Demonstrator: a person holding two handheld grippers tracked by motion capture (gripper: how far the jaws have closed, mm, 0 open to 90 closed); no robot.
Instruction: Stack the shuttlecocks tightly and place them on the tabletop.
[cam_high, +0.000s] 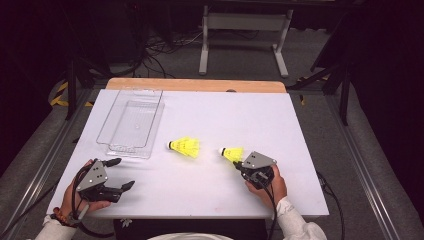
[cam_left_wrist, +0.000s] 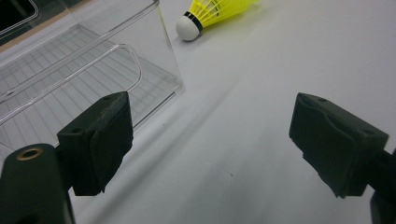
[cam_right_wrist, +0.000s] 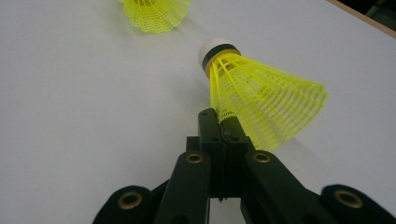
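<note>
A: Item one, right gripper (cam_right_wrist: 223, 128). Condition?

B: Jaws pressed together on the rim of the skirt of the near shuttlecock (cam_right_wrist: 261, 100), yellow mesh, white cork tip with a dark band. In the high view that shuttlecock (cam_high: 233, 153) lies low at the table (cam_high: 300, 130), just ahead of the gripper (cam_high: 238, 165), cork pointing away from the hand. Whether it is lifted clear of the surface I cannot tell.

A: Item two, left gripper (cam_high: 123, 174).

B: Jaws spread wide, nothing between them. It rests near the front left corner of the table, just short of the clear plastic bin (cam_high: 131, 124). Its own view looks past the bin's near corner (cam_left_wrist: 154, 70).

A: Item three, the second shuttlecock.

B: Second shuttlecock (cam_high: 185, 147), same yellow type, lying on its side on the table just right of the bin, between the bin and the held one. Untouched by either tool. Its cork end (cam_left_wrist: 188, 26) shows beyond the bin wall.

A: Bin contents?

B: None visible; ribbed floor bare.

A: Progress entry?

B: Judged early. If the shuttlecocks are bound for the bin, one is gripped but not yet carried over, the other still waits. Both placements remain.
</note>
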